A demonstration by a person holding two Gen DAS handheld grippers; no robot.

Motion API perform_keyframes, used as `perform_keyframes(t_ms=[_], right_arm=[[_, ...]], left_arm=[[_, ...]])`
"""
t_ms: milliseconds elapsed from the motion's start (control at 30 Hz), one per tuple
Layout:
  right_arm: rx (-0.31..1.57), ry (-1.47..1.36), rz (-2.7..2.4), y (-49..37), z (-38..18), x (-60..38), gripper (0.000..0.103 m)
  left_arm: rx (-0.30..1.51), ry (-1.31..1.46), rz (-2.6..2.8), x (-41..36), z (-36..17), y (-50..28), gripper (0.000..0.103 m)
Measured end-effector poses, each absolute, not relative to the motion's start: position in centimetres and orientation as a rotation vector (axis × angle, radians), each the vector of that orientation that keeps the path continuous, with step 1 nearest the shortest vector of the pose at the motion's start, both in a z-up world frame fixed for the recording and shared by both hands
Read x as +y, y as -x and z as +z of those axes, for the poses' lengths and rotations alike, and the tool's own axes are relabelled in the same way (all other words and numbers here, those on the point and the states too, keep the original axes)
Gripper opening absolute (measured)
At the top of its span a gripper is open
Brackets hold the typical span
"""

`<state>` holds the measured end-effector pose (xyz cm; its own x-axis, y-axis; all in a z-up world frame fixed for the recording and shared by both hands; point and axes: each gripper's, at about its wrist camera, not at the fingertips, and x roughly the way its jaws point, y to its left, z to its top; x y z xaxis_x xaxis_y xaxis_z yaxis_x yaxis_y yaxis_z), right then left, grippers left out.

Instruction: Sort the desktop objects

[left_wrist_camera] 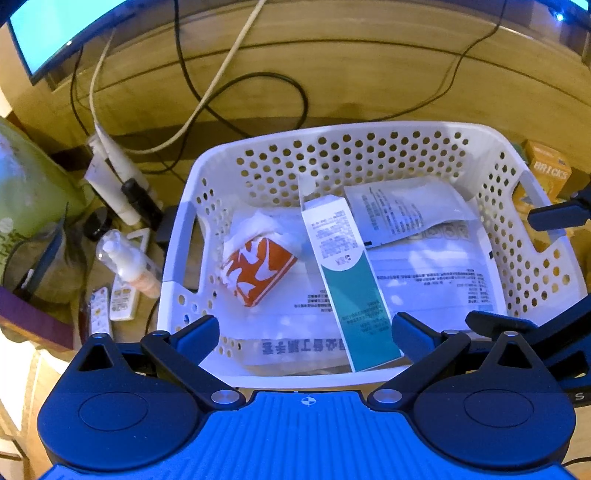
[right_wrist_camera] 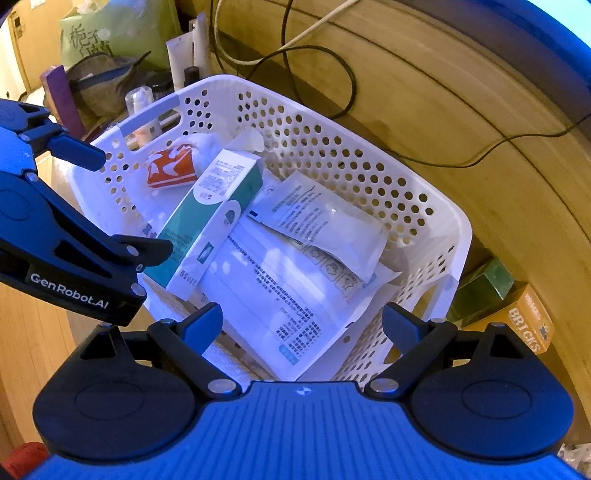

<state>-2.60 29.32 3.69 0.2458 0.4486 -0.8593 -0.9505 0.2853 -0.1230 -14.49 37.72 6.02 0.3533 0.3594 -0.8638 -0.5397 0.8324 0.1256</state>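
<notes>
A white perforated basket (left_wrist_camera: 524,258) (right_wrist_camera: 436,221) stands on the wooden desk. In it lie a long teal-and-white box (left_wrist_camera: 347,280) (right_wrist_camera: 207,218), an orange-and-white tissue pack (left_wrist_camera: 260,271) (right_wrist_camera: 171,168), a white sachet (left_wrist_camera: 402,210) (right_wrist_camera: 325,221) and flat white printed packets (left_wrist_camera: 436,273) (right_wrist_camera: 266,291). My left gripper (left_wrist_camera: 304,338) is open and empty, just above the basket's near rim. My right gripper (right_wrist_camera: 303,328) is open and empty over the basket's near right corner. The left gripper also shows at the left of the right wrist view (right_wrist_camera: 136,206), and the right gripper's fingers (left_wrist_camera: 554,216) at the right of the left wrist view.
Left of the basket lie a small pump bottle (left_wrist_camera: 129,262), two remotes (left_wrist_camera: 110,306), tubes (left_wrist_camera: 110,184) and a green bag (left_wrist_camera: 33,192). An orange BRICKS box (right_wrist_camera: 524,325) (left_wrist_camera: 546,170) sits right of the basket. Cables (left_wrist_camera: 236,92) cross the desk behind; a monitor (left_wrist_camera: 55,29) stands at back left.
</notes>
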Motion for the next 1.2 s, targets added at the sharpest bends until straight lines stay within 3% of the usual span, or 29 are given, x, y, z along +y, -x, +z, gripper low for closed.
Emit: perform_keyframes(t_ms=[1200], right_arm=[[0.814,0.762,1.089,2.64,3.57,29.23,0.095]], left_arm=[[1.062,0.19,0.609,37.58,6.05,14.44,0.103]])
